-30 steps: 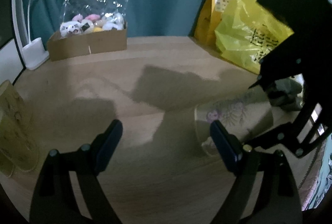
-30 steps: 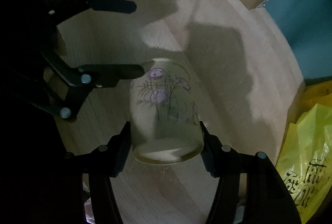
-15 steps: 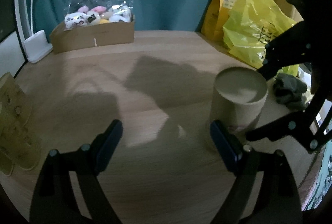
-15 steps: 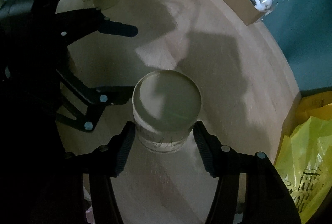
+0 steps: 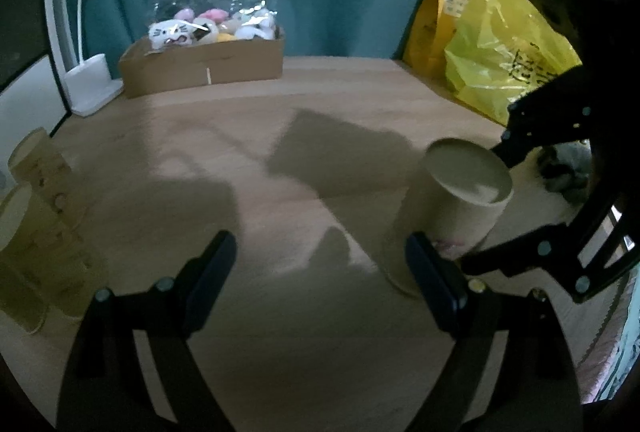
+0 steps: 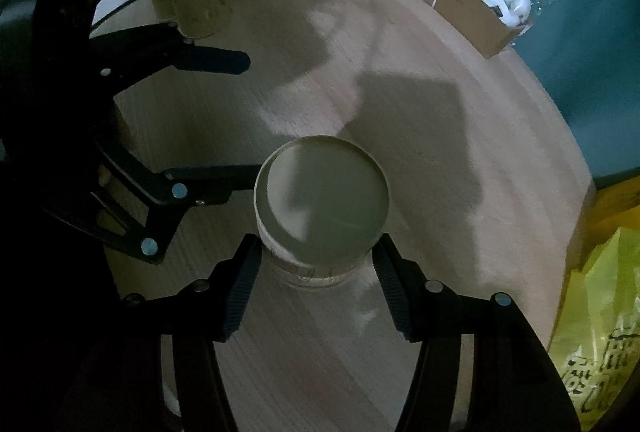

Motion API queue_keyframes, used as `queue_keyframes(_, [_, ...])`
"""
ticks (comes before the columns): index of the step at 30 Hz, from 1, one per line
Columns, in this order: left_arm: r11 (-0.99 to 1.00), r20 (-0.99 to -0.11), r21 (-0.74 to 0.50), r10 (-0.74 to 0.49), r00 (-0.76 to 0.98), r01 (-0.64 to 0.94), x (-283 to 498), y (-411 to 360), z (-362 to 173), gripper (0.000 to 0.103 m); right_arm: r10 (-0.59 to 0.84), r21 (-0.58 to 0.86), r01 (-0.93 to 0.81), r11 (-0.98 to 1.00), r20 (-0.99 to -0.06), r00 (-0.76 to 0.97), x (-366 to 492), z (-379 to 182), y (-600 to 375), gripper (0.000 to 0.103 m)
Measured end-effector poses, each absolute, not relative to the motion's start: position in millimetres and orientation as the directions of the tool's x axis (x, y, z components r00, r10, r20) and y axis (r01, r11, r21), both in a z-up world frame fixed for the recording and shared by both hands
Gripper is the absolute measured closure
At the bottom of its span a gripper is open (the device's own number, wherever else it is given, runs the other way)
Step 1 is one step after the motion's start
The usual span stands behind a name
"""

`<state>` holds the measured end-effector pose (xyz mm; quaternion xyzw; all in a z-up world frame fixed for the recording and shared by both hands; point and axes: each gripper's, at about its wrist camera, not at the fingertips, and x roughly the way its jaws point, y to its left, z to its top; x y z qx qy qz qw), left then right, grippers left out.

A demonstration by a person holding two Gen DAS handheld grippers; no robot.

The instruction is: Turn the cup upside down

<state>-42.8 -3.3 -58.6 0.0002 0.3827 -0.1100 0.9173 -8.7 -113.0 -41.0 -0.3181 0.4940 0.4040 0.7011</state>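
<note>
Both grippers are standing released: right gripper (image 6: 316,288) flanking the inverted cup (image 6: 321,191), left gripper (image 5: 320,272) idling beside it.

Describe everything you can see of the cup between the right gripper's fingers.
The pale beige paper-like cup stands upside down on the wooden table, its flat round recessed base facing up and its wider rim on the wood. A faint purple flower print shows low on its side in the left wrist view. The right gripper brackets its lower wall; whether the fingers touch it is unclear. The left gripper is open beside it.

Matt paper cup (image 6: 322,199) on a smooth wood-grain table (image 6: 440,135).
</note>
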Motion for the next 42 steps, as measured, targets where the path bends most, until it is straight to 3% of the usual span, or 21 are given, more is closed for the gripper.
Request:
queue_keyframes(18, [0.981,-0.682,-0.082,-0.186,0.708,0.178,-57.2,8.7,-54.4,0.015,0.278,-0.042,-0.857,0.514,-0.937,0.213,-12.2,-48.0,-113.3,0.042])
queue_keyframes(23, [0.981,-0.662,-0.087,-0.186,0.727,0.171,-70.4,14.9,-46.8,0.015,0.297,-0.065,-0.823,0.564,-0.914,0.276,-18.2,-41.2,-115.4,0.029])
queue_keyframes(26, [0.981,-0.648,-0.088,-0.188,0.738,0.173,-80.2,17.1,-41.7,0.015,0.314,-0.058,-0.795,0.603,-0.899,0.304,-22.2,-34.8,-122.5,0.029])
queue_keyframes(35, [0.979,-0.608,-0.118,-0.202,0.768,0.165,-115.9,21.4,-29.4,0.015,0.339,-0.061,-0.6,0.797,-0.778,0.529,-62.1,-8.9,-153.1,0.028])
queue_keyframes(42, [0.979,-0.568,-0.132,-0.204,0.798,0.156,-149.2,20.6,-20.3,0.015,0.216,-0.094,-0.381,0.92,-0.688,0.692,-104.8,0.0,-164.3,0.028])
